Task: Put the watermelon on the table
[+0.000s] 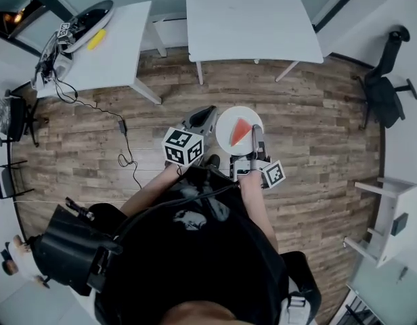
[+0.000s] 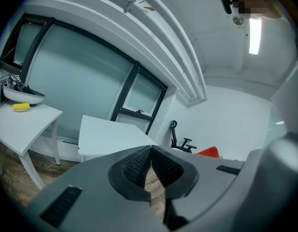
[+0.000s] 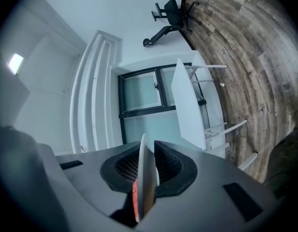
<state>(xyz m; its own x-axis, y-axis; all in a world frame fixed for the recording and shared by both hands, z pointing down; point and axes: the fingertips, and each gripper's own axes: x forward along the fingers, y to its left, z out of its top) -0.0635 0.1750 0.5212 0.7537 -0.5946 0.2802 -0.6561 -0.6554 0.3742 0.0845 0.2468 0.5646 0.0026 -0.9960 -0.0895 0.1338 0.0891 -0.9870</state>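
Note:
A red watermelon slice (image 1: 240, 131) lies on a round white plate (image 1: 228, 124), held above the wooden floor in front of the person. My right gripper (image 1: 256, 135) is shut on the plate's right rim. In the right gripper view the plate (image 3: 145, 175) shows edge-on between the pads, with the red watermelon (image 3: 135, 198) at its left. My left gripper (image 1: 203, 119) hovers just left of the plate, shut with nothing in it (image 2: 150, 164); from it the watermelon (image 2: 210, 152) shows at the right. A bare white table (image 1: 249, 20) stands ahead.
A second white table (image 1: 117, 42) at the back left carries a bowl, cables and a yellow object (image 1: 95, 39). A black office chair (image 1: 384, 87) stands at the right wall, a white shelf (image 1: 384, 215) below it. A cable (image 1: 124, 147) trails over the floor.

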